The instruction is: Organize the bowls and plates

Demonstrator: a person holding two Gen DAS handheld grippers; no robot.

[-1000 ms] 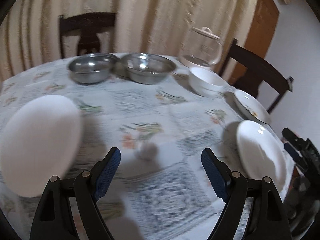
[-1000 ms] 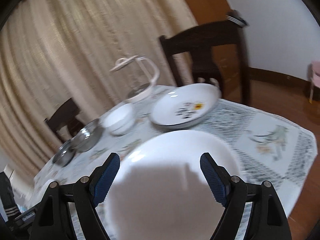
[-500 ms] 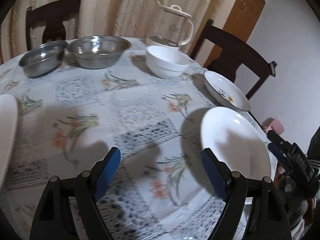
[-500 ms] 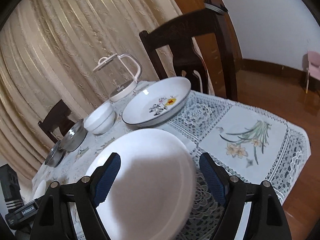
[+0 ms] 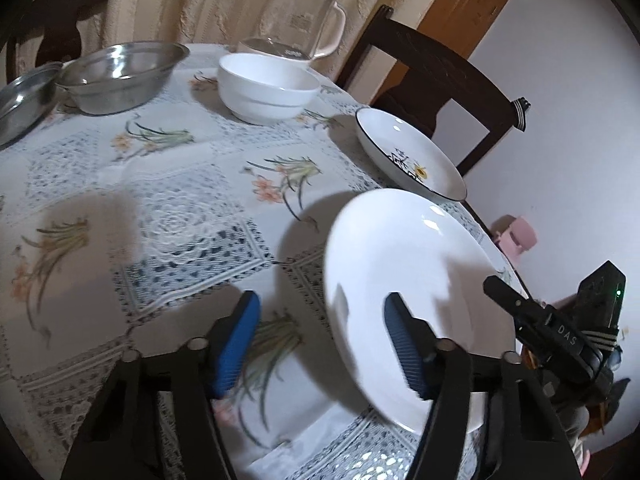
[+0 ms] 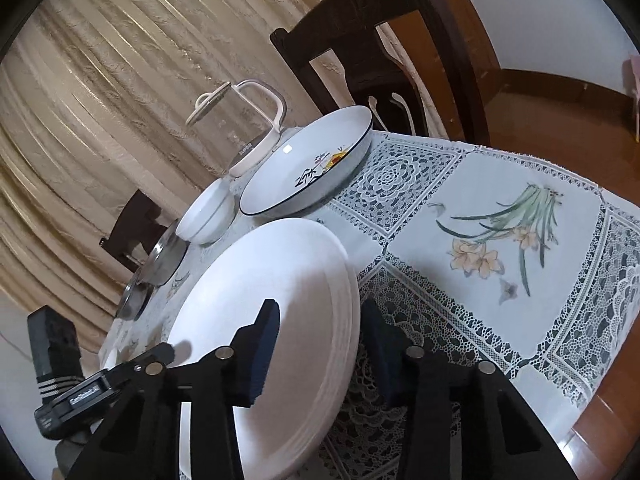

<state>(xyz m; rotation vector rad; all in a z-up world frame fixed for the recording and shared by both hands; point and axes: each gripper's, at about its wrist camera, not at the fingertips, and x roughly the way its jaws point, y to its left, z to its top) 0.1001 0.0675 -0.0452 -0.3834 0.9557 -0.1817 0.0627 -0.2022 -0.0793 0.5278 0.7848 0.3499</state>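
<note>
A plain white plate point(image 5: 400, 264) sits tilted near the table's front right edge. My right gripper point(image 6: 320, 344) is shut on the white plate point(image 6: 256, 304) at its rim, one pad over the top face and the other under the edge. In the left wrist view my right gripper point(image 5: 516, 308) comes in from the right. My left gripper point(image 5: 322, 344) is open and empty, and its right fingertip point(image 5: 404, 348) hangs over the plate's near side. Farther back are a flower-patterned plate point(image 5: 408, 160) point(image 6: 304, 172), a white bowl point(image 5: 268, 84) point(image 6: 206, 216) and two steel bowls point(image 5: 116, 72) point(image 5: 20, 100).
A glass kettle point(image 5: 300, 20) point(image 6: 236, 136) stands behind the white bowl. Dark wooden chairs point(image 5: 432, 80) point(image 6: 360, 52) stand at the table's far side. The lace-and-flower tablecloth point(image 5: 180, 216) hangs over the table's right edge point(image 6: 600, 320), with wooden floor beyond it.
My left gripper has swung right and closer to the white plate. The right gripper's fingers have narrowed onto the plate's rim, and the plate now sits tilted.
</note>
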